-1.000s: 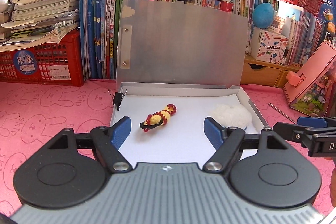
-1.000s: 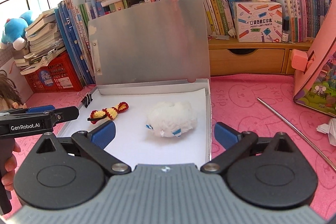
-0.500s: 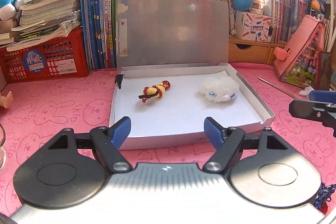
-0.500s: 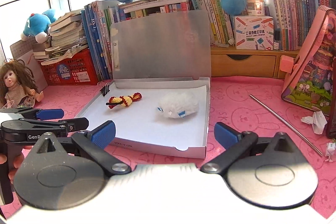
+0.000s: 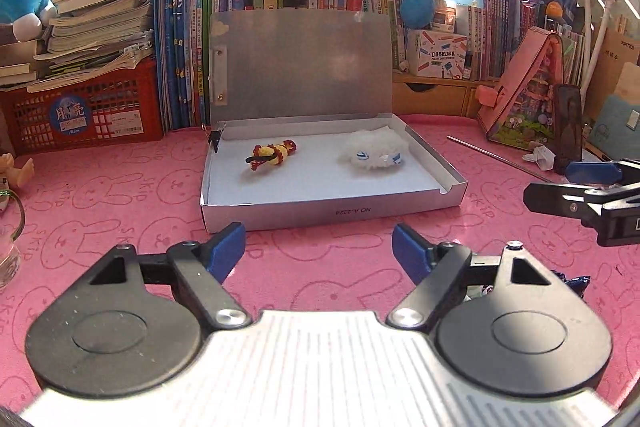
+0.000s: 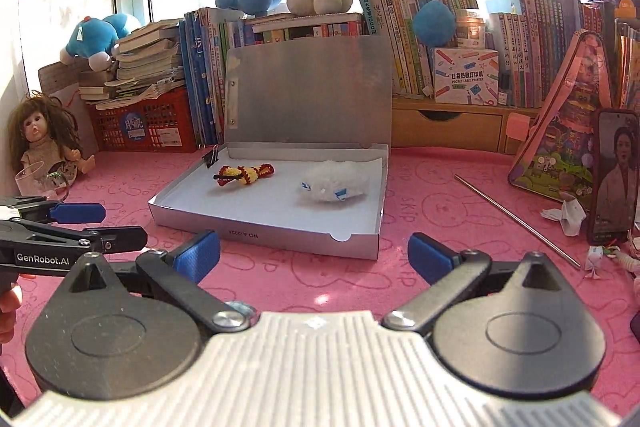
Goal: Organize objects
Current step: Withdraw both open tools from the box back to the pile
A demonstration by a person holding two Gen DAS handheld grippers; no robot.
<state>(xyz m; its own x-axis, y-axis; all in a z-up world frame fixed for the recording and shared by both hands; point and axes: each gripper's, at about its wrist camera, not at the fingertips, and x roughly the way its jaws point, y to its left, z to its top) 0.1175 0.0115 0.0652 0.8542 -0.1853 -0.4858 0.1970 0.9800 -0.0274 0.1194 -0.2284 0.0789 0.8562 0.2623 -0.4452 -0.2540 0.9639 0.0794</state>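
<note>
A: Hovering over the pink desk point(image 5: 120, 195), left gripper point(image 5: 319, 247) and right gripper point(image 6: 314, 251) spread wide, gripping nothing.

B: Lying in the box point(image 5: 332, 213) at 12 o'clock: crochet toy point(image 5: 273, 155), white plush point(image 5: 374, 155), apart.

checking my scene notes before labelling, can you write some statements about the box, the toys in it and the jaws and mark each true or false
1. The silver box has its lid standing open. True.
2. The white fluffy toy lies on the pink mat outside the box. False: it lies inside the box.
3. The crocheted yellow and red toy touches the white fluffy toy. False: they lie apart.
4. The left gripper has open jaws holding nothing. True.
5. The right gripper is shut on the metal rod. False: its jaws are open and the rod lies on the mat.
</note>
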